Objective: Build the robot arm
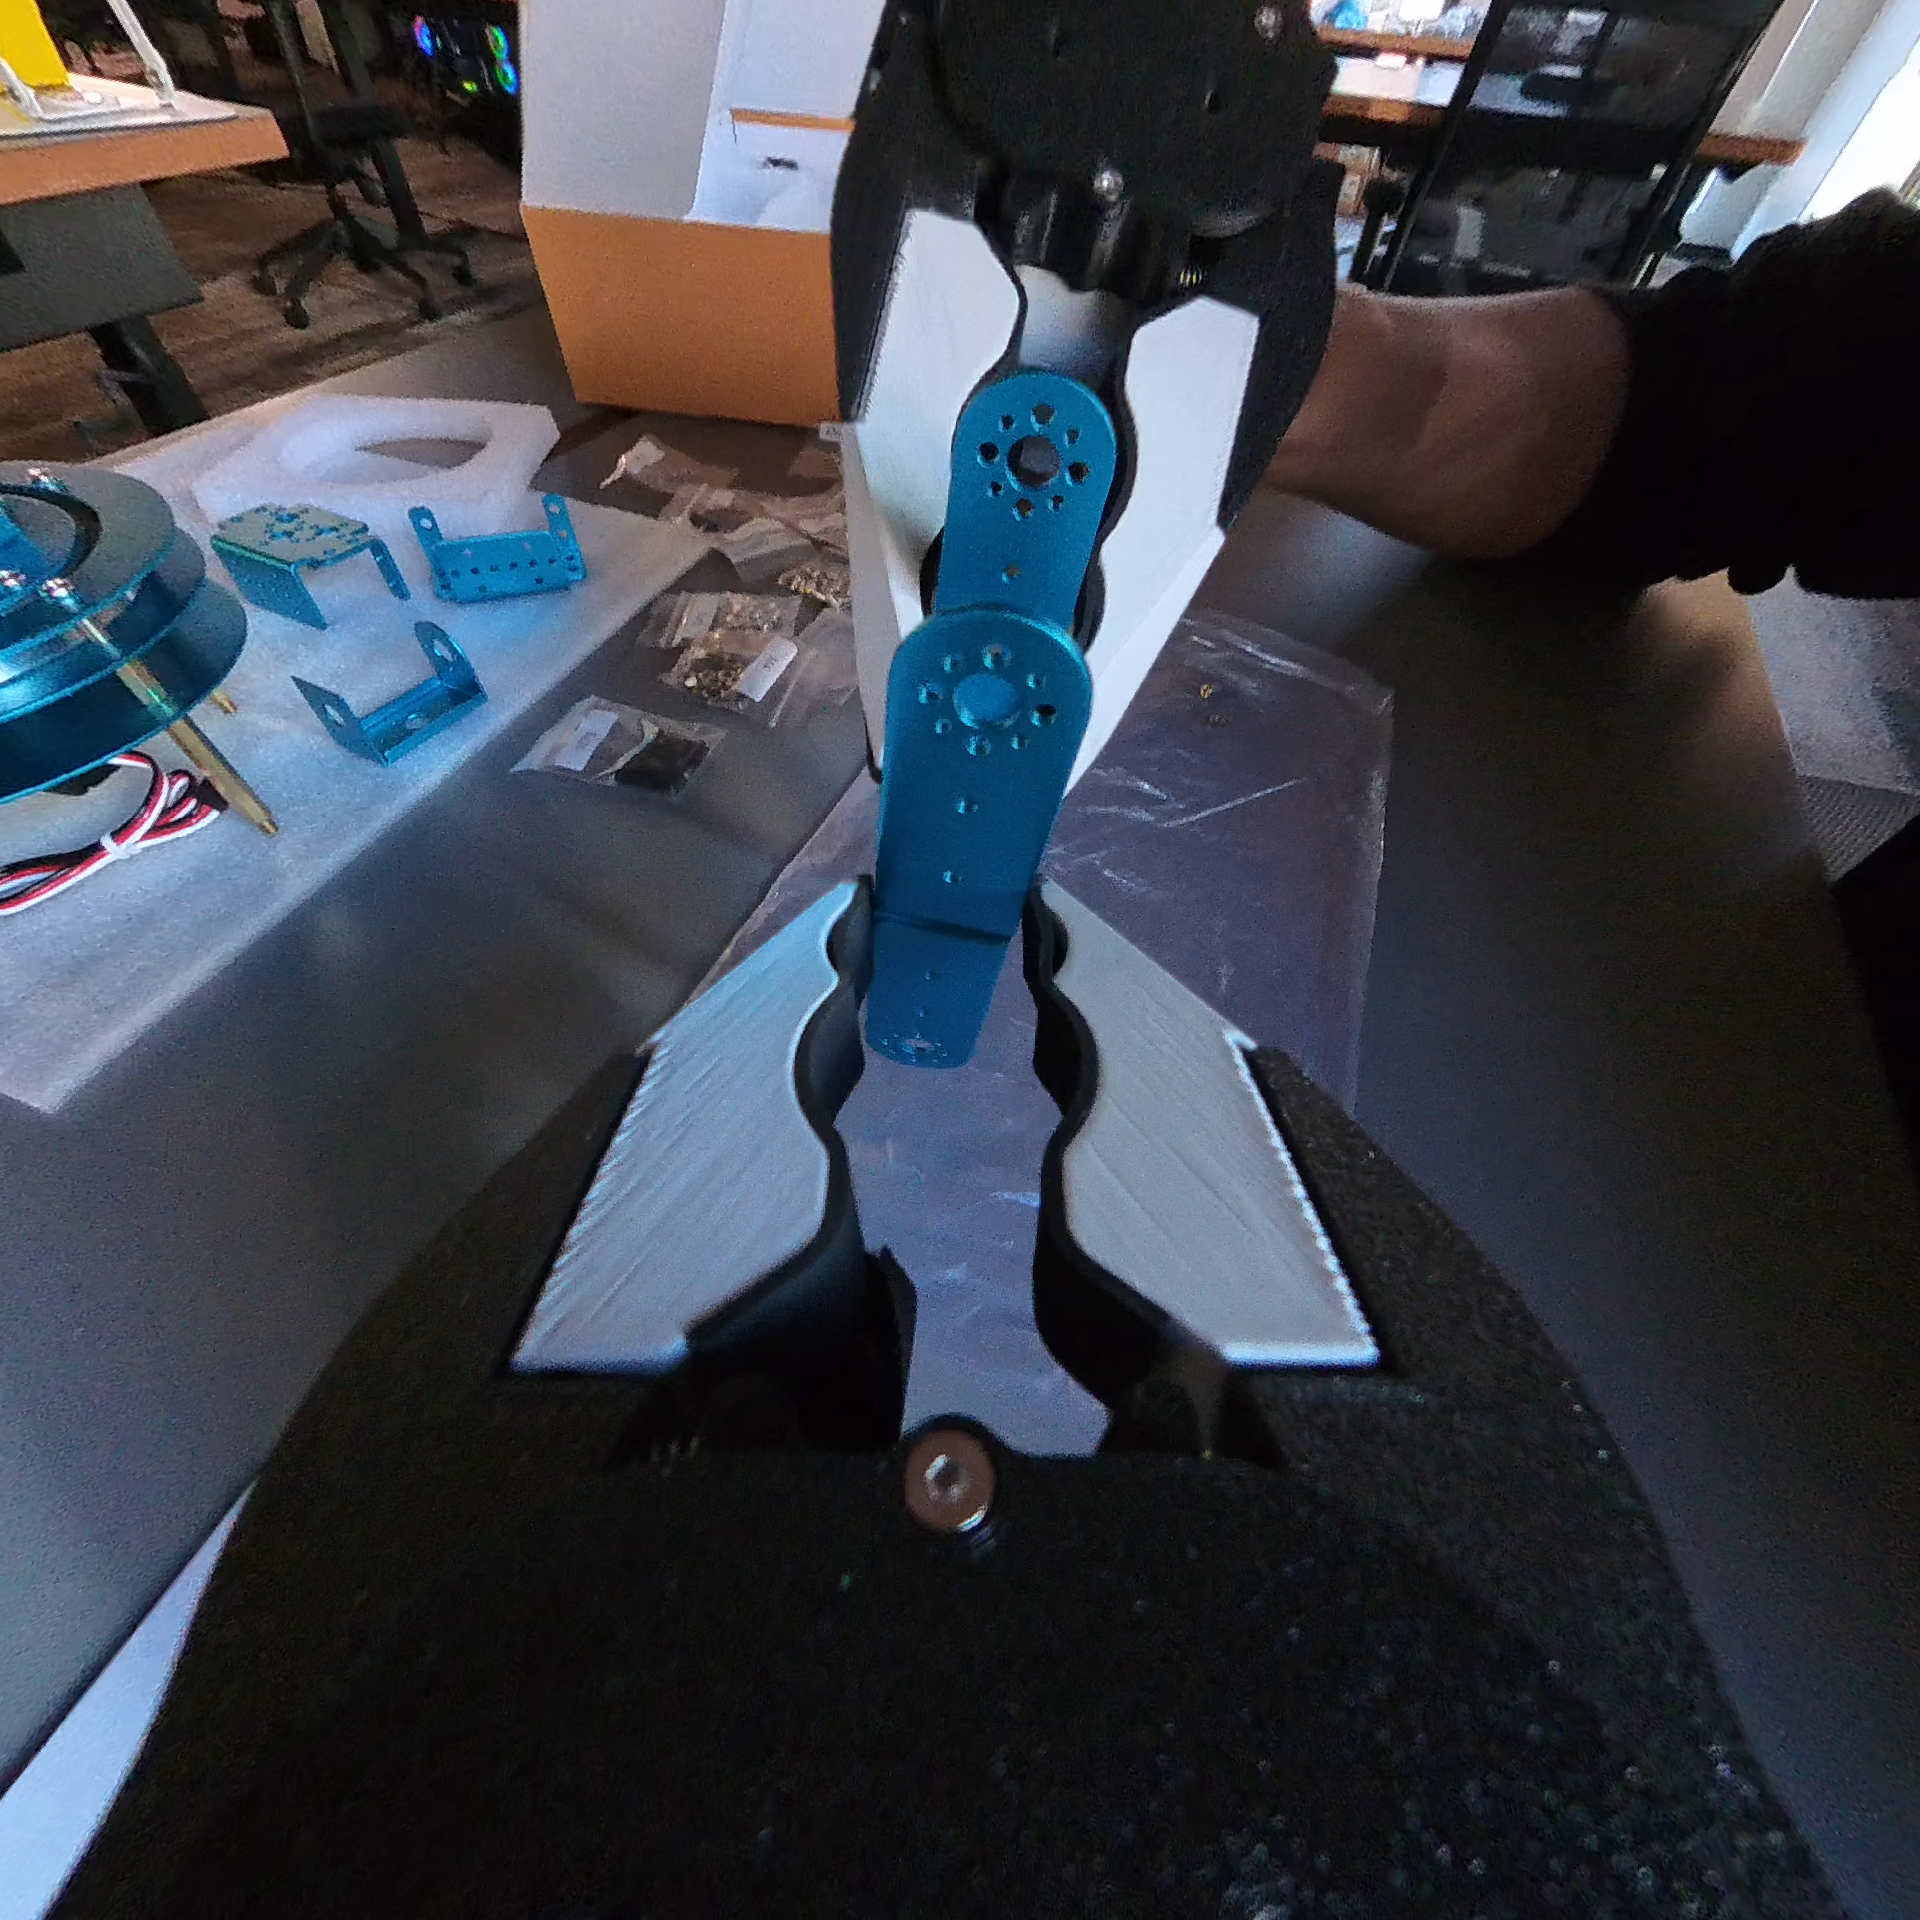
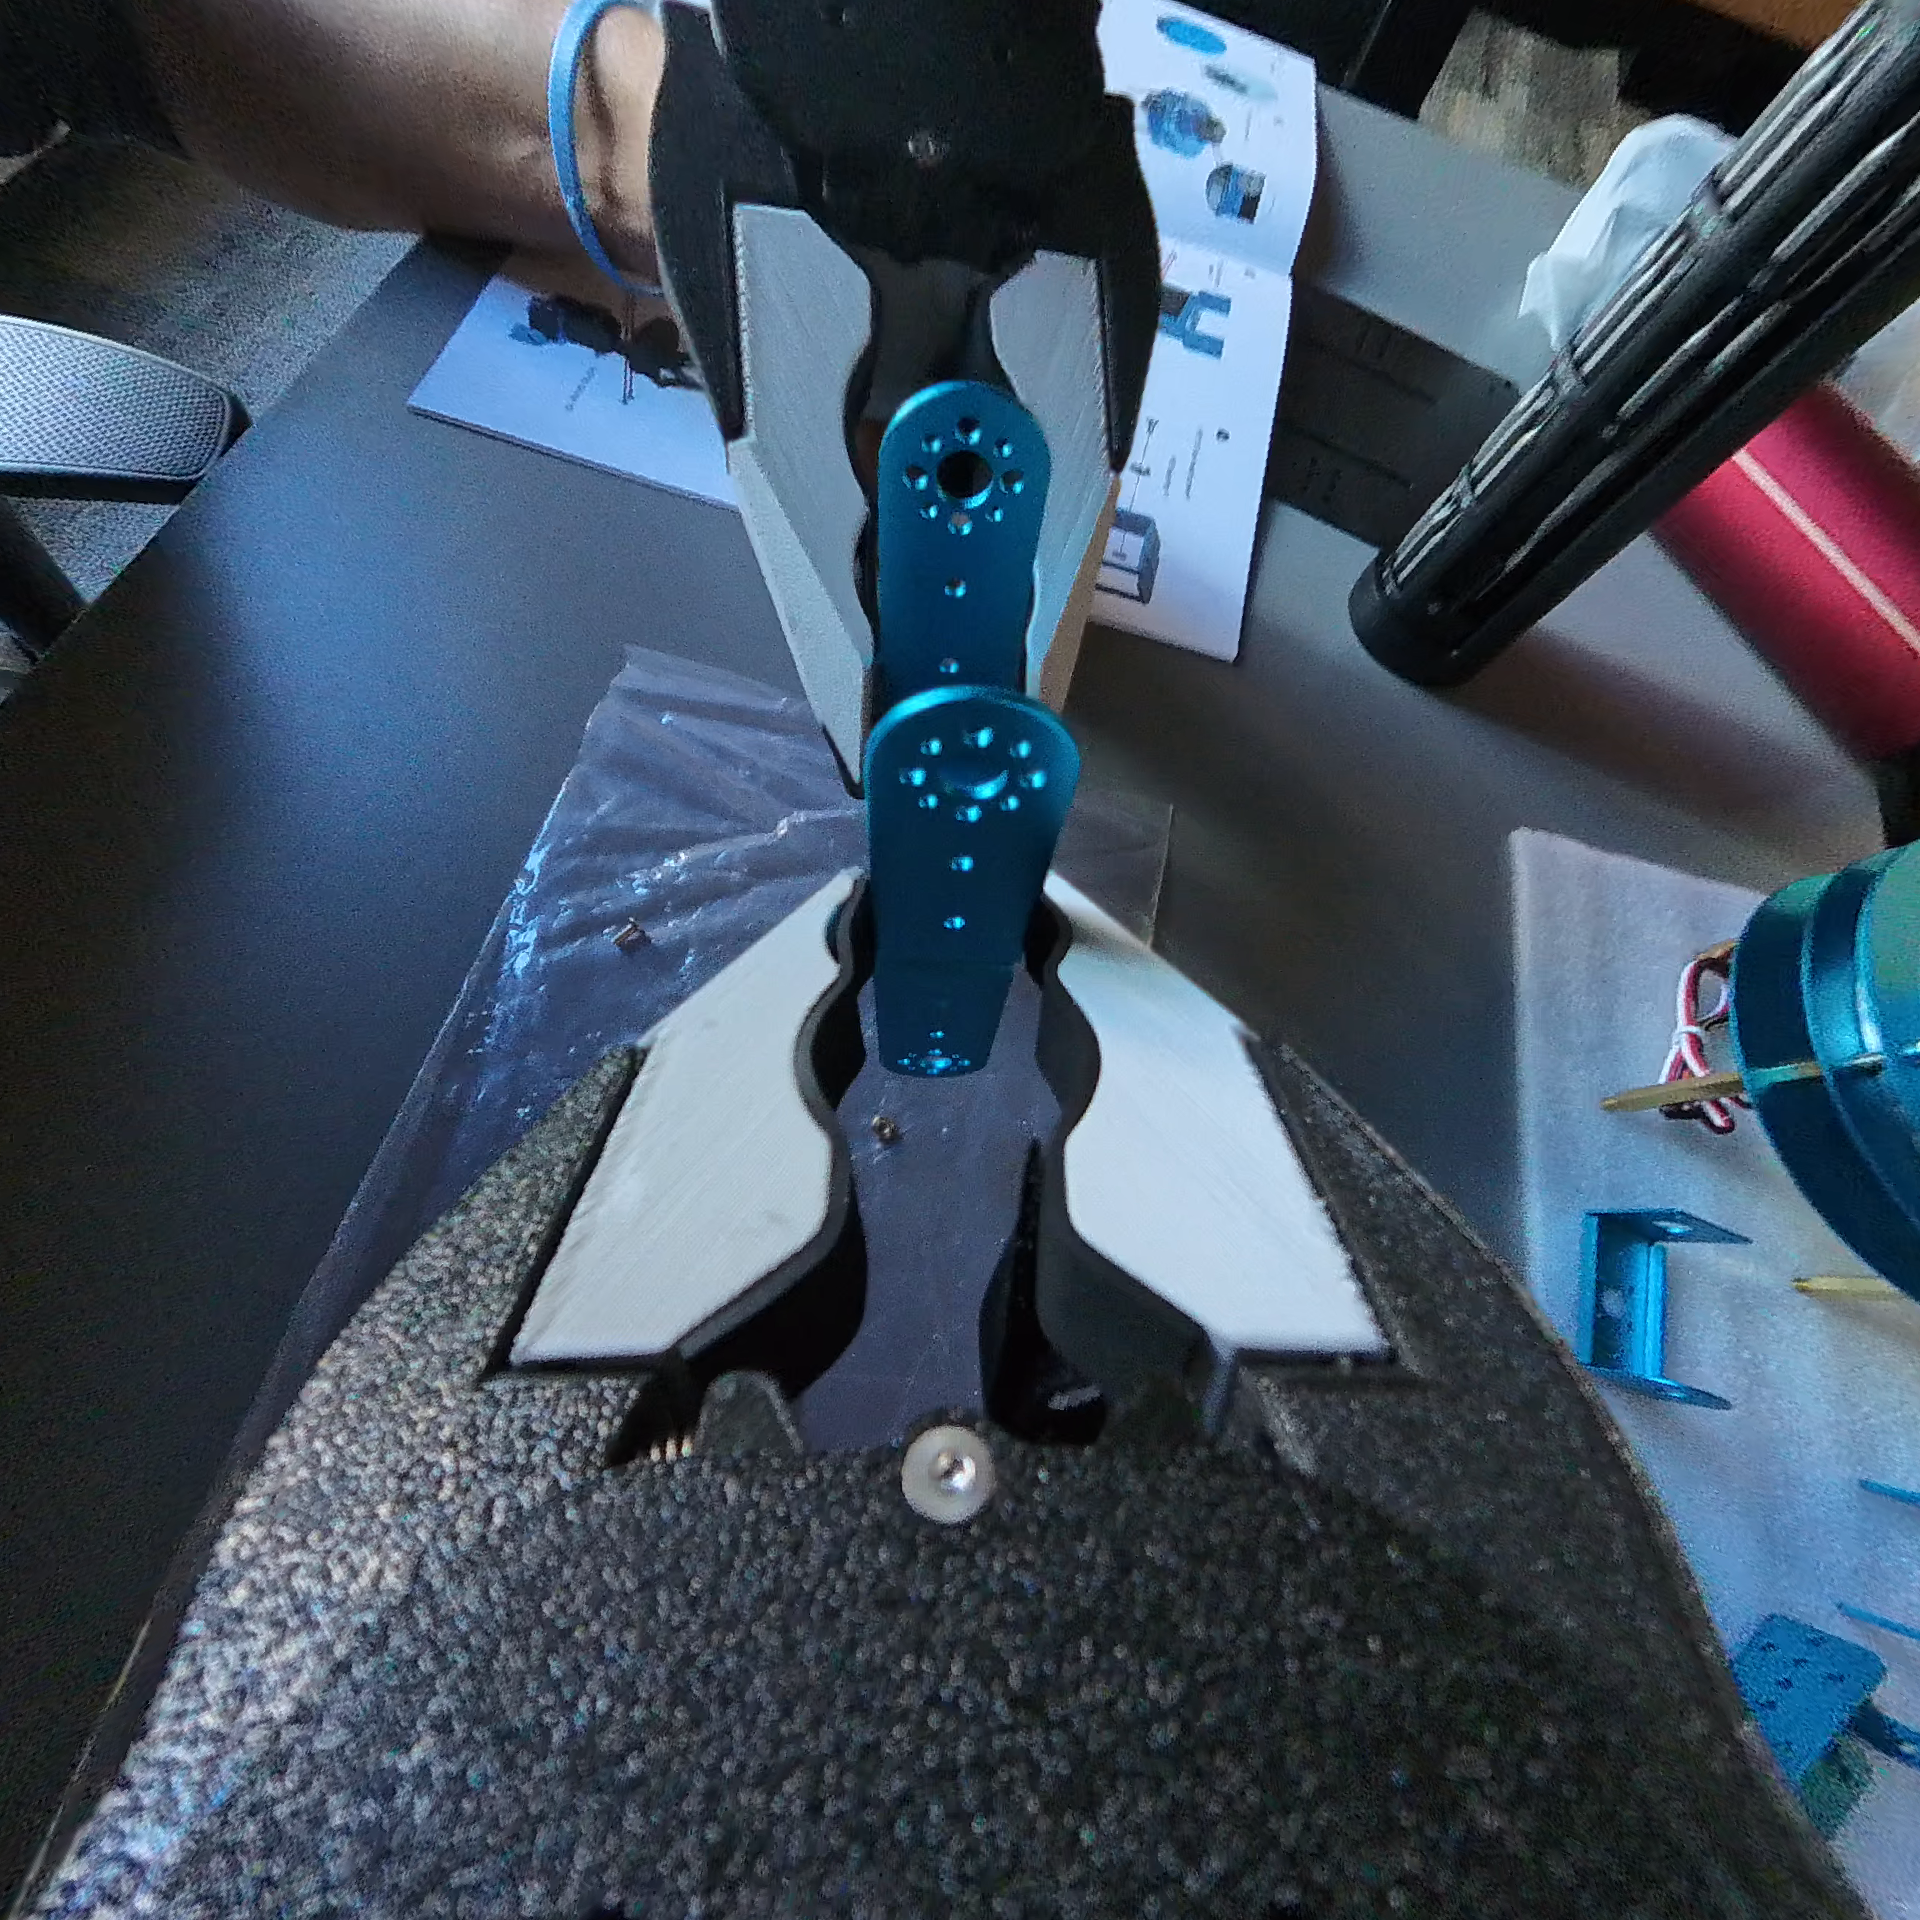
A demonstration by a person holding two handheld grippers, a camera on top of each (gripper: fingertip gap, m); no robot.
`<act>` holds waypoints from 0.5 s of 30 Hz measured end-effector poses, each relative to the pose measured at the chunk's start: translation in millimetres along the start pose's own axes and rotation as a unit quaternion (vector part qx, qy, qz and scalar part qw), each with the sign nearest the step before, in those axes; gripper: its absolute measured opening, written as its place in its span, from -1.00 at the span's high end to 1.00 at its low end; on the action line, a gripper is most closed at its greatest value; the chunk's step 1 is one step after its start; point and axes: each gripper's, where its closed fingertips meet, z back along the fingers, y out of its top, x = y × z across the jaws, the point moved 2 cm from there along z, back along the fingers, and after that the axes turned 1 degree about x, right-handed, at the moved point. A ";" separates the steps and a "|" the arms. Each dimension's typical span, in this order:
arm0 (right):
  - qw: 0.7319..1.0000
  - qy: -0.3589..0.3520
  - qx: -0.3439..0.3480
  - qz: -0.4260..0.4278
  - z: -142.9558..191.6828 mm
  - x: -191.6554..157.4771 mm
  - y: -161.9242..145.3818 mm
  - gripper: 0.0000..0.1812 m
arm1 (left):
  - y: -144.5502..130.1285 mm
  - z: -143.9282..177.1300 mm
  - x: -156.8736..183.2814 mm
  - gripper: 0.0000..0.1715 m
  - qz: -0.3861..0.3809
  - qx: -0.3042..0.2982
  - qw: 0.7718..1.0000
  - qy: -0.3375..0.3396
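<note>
Two grippers face each other above a dark table, each shut on a blue perforated metal bracket. In the left wrist view, my left gripper point(image 1: 951, 914) clamps the near bracket point(image 1: 977, 790) at its bent foot. The right gripper point(image 1: 992, 665) holds the far bracket point(image 1: 1029, 488), with a hand point(image 1: 1455, 416) behind it. In the right wrist view, my right gripper point(image 2: 951, 914) clamps its own bracket point(image 2: 966, 862), and the left gripper point(image 2: 956, 675) holds the other bracket point(image 2: 961, 540). The rounded bracket ends overlap; I cannot tell if they are joined.
A clear plastic bag point(image 1: 1247, 779) lies under the grippers, with a small screw point(image 2: 629, 935) on it. Loose blue brackets point(image 1: 499, 561), a blue round base point(image 1: 94, 623) and bags of hardware point(image 1: 727, 665) lie left. A cardboard box point(image 1: 686, 312), an instruction sheet point(image 2: 1205, 416) and a black cylinder point(image 2: 1621, 384) stand nearby. Both grippers' tips are close together, under 4 cm apart. The small screw point(image 2: 629, 935) sits 9 cm or so from the ends of my left fingers.
</note>
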 end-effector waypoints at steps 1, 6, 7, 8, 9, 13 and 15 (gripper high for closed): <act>1.000 0.002 -0.002 -0.003 -1.1 0.0 -1.5 0.69 | -1.1 -0.5 -0.4 0.69 -0.001 -0.002 1.000 0.001; 0.999 0.003 0.017 -0.030 -3.9 3.8 0.6 0.69 | 1.5 4.0 -4.9 0.70 -0.010 -0.001 1.000 0.013; 0.999 0.009 0.014 -0.042 -5.4 3.3 0.2 0.69 | 1.4 5.2 -4.6 0.70 -0.005 -0.001 1.000 0.008; 0.999 0.010 0.019 -0.043 -5.3 3.0 1.5 0.69 | 2.0 6.1 -4.2 0.70 0.003 0.002 1.000 0.000; 0.999 0.009 0.027 -0.037 -4.8 2.6 2.6 0.68 | 2.6 6.5 -4.2 0.70 0.011 0.006 1.000 -0.005; 0.999 -0.008 -0.001 -0.033 -9.7 5.3 -5.9 0.66 | -4.4 3.7 -7.4 0.70 0.044 -0.005 0.999 -0.016; 0.999 -0.013 -0.015 -0.031 -12.8 5.0 -10.4 0.66 | -8.3 2.3 -8.0 0.70 0.052 -0.016 0.998 -0.018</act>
